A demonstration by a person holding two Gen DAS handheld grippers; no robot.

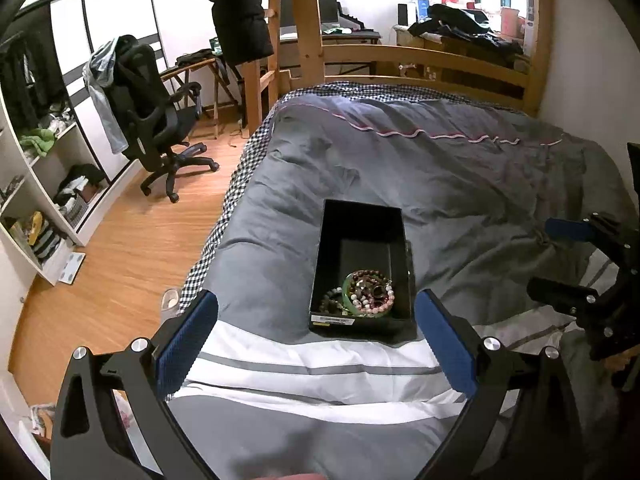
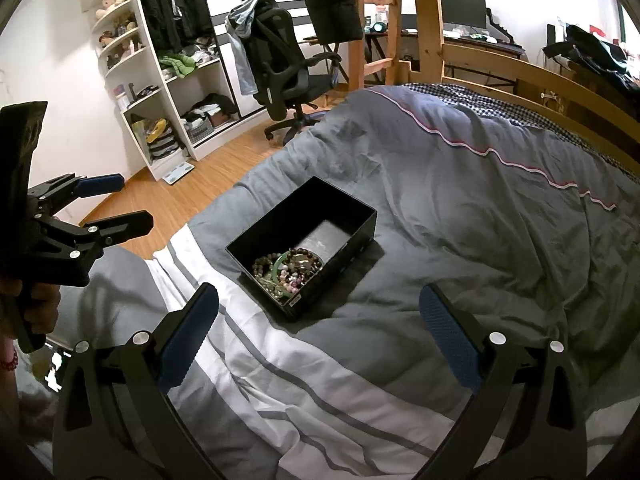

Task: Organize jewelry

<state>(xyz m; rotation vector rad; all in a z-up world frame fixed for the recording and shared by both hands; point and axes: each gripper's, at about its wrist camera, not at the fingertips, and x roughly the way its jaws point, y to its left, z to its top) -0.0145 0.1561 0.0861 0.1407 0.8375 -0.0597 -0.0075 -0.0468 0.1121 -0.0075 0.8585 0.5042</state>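
A black open box (image 1: 362,216) (image 2: 352,206) lies on the grey quilt of the bed. A pile of beaded bracelets and a green bangle (image 1: 366,292) (image 2: 288,268) fills its near end. My left gripper (image 1: 316,312) is open and empty, hovering just short of the box, which sits between its blue pads. It also shows in the right wrist view (image 2: 116,204). My right gripper (image 2: 318,308) is open and empty, just short of the box's near corner. It also shows at the right edge of the left wrist view (image 1: 560,260).
The bed (image 1: 460,168) has a white-striped quilt section (image 1: 300,364) near me and a wooden frame (image 1: 420,56) at the far end. An office chair (image 1: 156,120) stands on the wooden floor to the left, beside white shelves (image 2: 168,80).
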